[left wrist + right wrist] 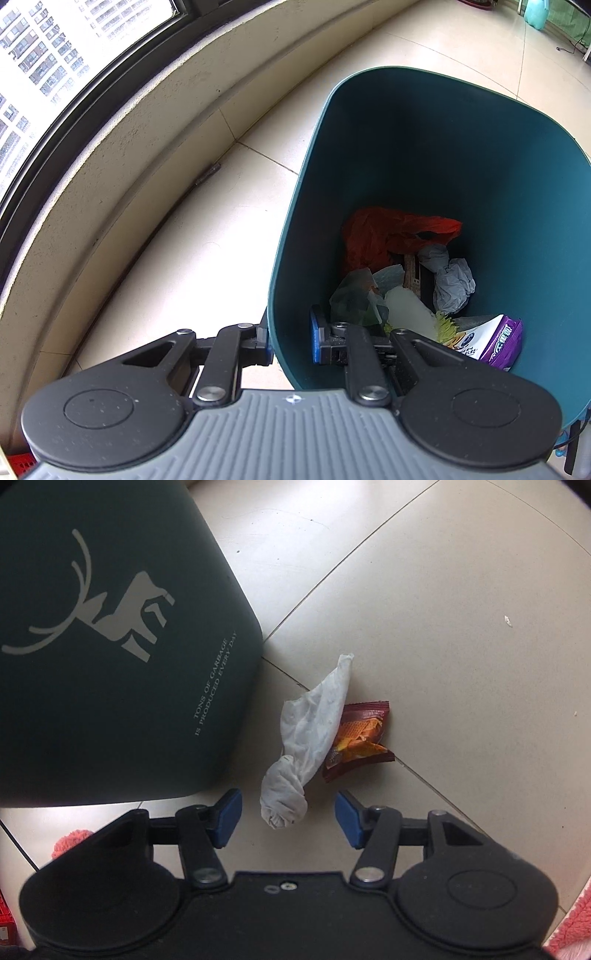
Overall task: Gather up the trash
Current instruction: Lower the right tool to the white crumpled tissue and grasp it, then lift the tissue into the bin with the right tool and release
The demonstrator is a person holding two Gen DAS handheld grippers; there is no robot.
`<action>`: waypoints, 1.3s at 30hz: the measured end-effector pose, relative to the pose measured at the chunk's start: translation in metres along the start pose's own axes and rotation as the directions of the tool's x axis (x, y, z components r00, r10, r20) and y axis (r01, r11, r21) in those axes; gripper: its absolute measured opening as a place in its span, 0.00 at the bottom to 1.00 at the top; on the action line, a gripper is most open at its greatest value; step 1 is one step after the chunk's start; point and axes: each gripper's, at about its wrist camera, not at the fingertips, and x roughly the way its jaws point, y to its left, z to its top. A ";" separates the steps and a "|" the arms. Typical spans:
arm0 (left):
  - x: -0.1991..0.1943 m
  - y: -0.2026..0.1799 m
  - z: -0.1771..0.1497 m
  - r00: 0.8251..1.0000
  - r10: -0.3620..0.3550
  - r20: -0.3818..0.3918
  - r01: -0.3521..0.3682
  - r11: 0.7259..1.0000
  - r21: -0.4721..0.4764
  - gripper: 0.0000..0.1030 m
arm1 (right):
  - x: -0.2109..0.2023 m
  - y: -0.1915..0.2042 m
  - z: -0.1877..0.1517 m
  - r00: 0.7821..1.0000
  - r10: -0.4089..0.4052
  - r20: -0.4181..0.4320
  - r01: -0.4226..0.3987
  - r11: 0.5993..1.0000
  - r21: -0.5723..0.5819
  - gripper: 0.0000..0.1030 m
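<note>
Your left gripper (290, 345) is clamped on the near wall of the teal bin (480, 166), one finger outside, one inside. The bin stands on pale floor tiles (221, 240), near a curved sill (122, 147) under a window (48, 55). Inside the bin: an orange bag (384, 236) at the back, crumpled grey paper (452, 280), a purple-and-white packet (495, 341) at the near right, and a green scrap (351, 299). A small dark object (207, 174) lies on the floor by the sill.

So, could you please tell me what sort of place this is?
Probably a high-rise flat: a tiled floor runs beside a large window facing apartment blocks, and a household bin stands on it.
</note>
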 end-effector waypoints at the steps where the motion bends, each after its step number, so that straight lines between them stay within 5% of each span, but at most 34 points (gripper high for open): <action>1: 0.000 0.001 0.001 1.000 0.001 -0.001 -0.001 1.000 0.000 0.17 | 0.006 0.002 0.000 1.000 -0.008 -0.005 0.008 1.000 -0.005 0.62; 9: 0.000 -0.018 0.002 1.000 0.028 -0.002 -0.028 0.999 0.018 0.17 | 0.036 0.000 0.004 0.998 -0.037 -0.053 0.036 0.999 -0.004 0.62; 15: 0.002 -0.021 0.001 0.999 0.035 -0.002 -0.035 0.999 0.019 0.17 | 0.031 0.004 0.003 0.998 0.004 -0.066 -0.004 1.000 0.002 0.30; 19: 0.002 -0.021 0.000 0.999 0.038 0.003 -0.038 0.999 0.024 0.17 | 0.016 0.006 -0.002 0.999 0.003 -0.036 -0.004 1.000 -0.016 0.27; 29: 0.003 -0.021 -0.002 0.999 0.035 0.007 -0.035 0.999 0.020 0.17 | -0.072 0.012 -0.014 0.999 0.023 0.041 -0.019 0.994 -0.109 0.26; 39: 0.001 -0.018 0.000 1.000 0.027 0.001 -0.027 1.000 0.011 0.17 | -0.217 0.031 -0.003 0.976 0.094 0.195 -0.052 0.976 -0.210 0.26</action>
